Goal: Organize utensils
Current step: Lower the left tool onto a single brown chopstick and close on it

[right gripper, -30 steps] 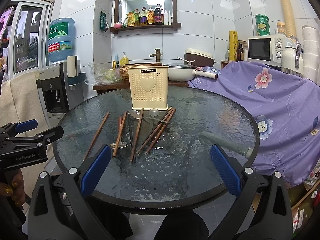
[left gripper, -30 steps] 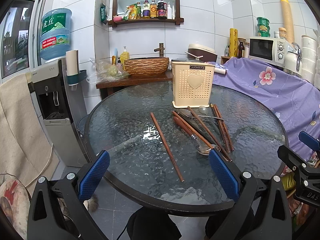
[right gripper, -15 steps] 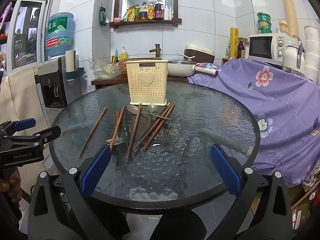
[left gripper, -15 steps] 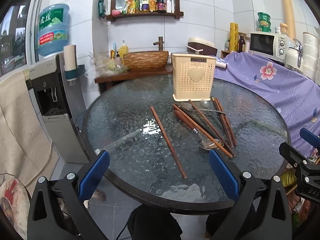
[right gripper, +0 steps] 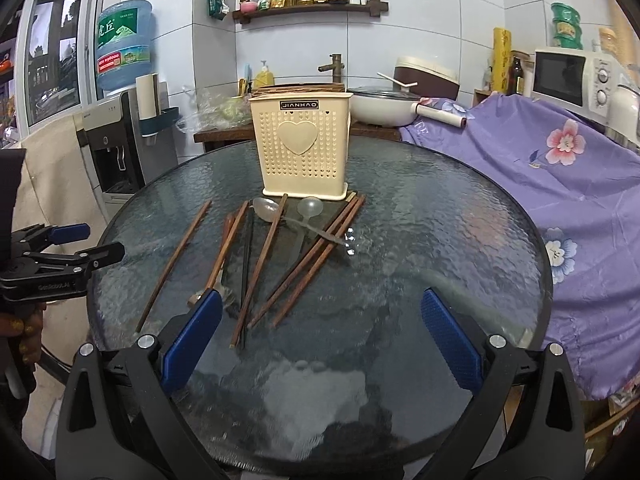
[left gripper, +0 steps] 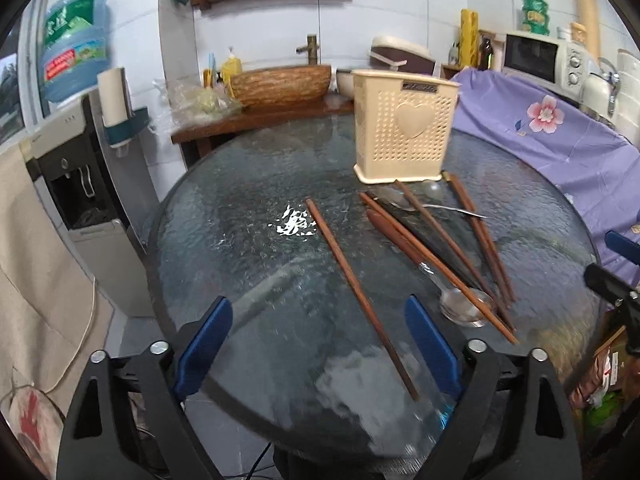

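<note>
The left tongs [left gripper: 318, 354] are closing with nothing gripped; a lone brown chopstick [left gripper: 360, 294] lies on the glass desk [left gripper: 240, 240] between their blue pads. The right tongs [right gripper: 320, 338] gape wide, empty. Ahead of both lie scattered chopsticks [right gripper: 308, 264] and spoons [right gripper: 266, 208], with the cream utensil holder [right gripper: 302, 146] upright just beyond them.

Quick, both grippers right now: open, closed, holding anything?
Left gripper: jaws apart and closing, nothing gripped; the lone chopstick runs between its fingers.
Right gripper: open, holding nothing, over the glass table.
</note>
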`<state>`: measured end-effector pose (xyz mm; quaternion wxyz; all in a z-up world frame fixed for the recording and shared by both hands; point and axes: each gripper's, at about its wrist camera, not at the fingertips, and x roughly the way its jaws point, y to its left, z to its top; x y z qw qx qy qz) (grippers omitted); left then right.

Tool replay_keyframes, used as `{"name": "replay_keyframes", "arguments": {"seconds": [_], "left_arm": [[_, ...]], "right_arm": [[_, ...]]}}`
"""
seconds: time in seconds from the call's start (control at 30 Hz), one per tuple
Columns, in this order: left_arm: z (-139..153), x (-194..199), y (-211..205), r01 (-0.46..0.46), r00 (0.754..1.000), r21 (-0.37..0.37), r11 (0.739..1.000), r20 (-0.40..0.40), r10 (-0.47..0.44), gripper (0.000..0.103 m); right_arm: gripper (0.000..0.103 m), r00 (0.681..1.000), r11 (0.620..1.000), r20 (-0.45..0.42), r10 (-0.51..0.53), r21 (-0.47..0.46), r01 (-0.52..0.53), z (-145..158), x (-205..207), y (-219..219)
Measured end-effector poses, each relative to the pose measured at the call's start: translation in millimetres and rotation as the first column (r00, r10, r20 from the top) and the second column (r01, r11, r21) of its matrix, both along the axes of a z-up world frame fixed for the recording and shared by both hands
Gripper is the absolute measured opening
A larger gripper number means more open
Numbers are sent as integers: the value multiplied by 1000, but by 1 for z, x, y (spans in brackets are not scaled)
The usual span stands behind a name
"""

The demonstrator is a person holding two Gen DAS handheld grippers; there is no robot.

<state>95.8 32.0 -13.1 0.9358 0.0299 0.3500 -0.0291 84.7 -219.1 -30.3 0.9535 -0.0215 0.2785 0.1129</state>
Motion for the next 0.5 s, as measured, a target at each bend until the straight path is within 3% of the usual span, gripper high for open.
{"name": "replay_keyframes", "arguments": {"seconds": [0.13,0.23,0.3,0.5], "left_arm": [[-2,36,4,26,997,-18,1000,-68,-27,71],[-1,62,6,31,993,-24,999,-112,-33,61],[-1,77,5,35,990,-22,999,-135,-37,55],[-12,114,-3,43,978,21,999,-207,-38,47]], "right_arm": [[96,999,999,-36,-28,-48,26,7,35,3],[90,996,999,-74,-47,-8,47,15,68,-4],[82,992,998,-115,-50,29,53,16,89,-10],[56,953,987,-296,-65,122,105,-6,163,-28]]}}
